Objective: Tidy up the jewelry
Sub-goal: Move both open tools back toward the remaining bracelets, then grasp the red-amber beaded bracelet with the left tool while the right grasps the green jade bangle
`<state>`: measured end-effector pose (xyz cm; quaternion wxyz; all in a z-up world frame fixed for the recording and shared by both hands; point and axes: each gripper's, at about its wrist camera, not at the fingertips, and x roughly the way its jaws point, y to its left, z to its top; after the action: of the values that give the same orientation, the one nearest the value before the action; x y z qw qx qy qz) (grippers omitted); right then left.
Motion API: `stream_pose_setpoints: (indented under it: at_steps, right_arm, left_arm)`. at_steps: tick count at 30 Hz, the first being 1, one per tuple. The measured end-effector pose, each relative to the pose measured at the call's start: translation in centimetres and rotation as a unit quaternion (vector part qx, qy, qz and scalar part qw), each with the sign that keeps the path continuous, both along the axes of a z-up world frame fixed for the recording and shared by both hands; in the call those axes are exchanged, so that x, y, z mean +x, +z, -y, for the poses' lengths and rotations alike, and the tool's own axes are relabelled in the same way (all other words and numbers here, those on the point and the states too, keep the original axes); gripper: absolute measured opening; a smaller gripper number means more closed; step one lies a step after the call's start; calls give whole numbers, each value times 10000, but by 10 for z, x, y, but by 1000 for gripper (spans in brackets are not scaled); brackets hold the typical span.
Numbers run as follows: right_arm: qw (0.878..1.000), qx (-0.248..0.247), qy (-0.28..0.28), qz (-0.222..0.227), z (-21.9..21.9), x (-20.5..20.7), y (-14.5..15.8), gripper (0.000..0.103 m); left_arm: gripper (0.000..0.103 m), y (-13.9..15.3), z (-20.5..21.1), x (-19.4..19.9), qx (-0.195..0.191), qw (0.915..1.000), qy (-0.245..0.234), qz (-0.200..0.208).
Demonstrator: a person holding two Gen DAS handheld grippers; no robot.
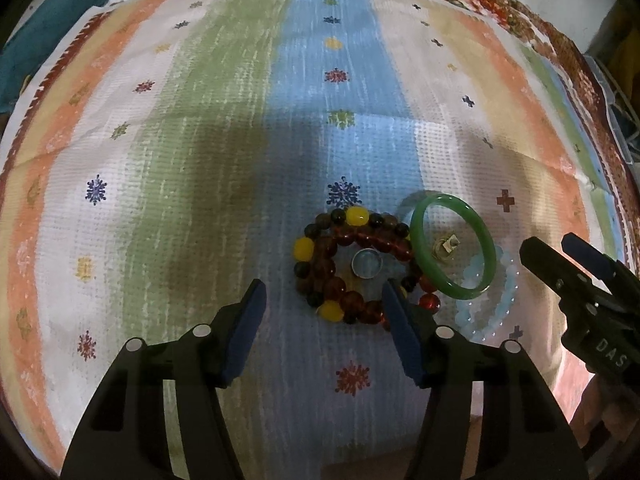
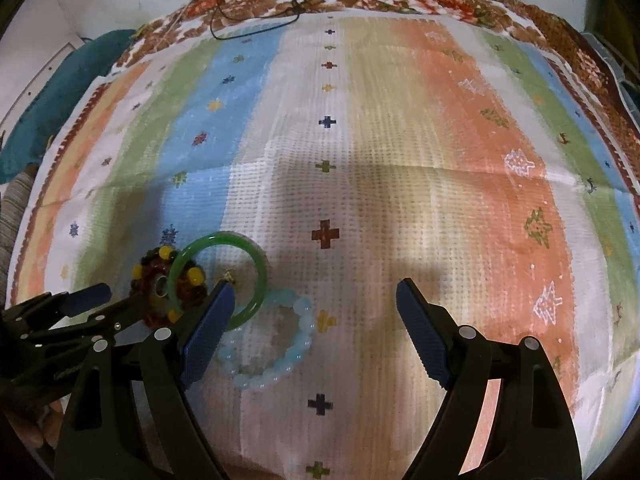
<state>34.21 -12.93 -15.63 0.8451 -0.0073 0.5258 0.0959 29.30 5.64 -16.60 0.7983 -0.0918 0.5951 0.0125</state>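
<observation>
Open left tool (image 1: 322, 300) above beaded bracelets (image 1: 340, 268).

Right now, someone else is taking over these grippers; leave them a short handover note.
Left gripper: open, empty, over the near edge of the bead bracelets.
Right gripper: open, empty, just right of the pile.
Things: all heaped on the cloth. Green bangle leans on the dark beads and the pale blue bracelet; a ring lies inside the beads, a small charm inside the bangle.
Done: nothing sorted.
Left: separate and arrange every piece.
</observation>
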Motion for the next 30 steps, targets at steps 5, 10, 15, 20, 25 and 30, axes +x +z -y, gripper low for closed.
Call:
stream_pose_setpoints:
  at_steps: [5,10,15,20,25,30]
  right_arm:
    - [9999,-55,104,-5,-8,7,-6,83]
    - [9997,120,67,-218,-9,15,-16,80]
    - [9995,54,94,-304,-13,20,-24,65]
    - [9993,65,168,-316,-16,20,-25,51]
    - [9989,9,296,-356,-22,18,-29,40]
    - [9981,35,436,-431,-27,16,-30,14]
  left_arm:
    - [49,-4,0,3,-11,10000,-47,-39]
    - [38,-9,0,5,-33,9999,-104,-101]
    - [31,-9,1,4,8,9998,-163,-71]
    - [23,-8,3,3,66,9997,-231,-35]
    - [21,-7,7,5,75,9997,-221,-24]
    - [13,-2,7,5,118,9997,-211,21]
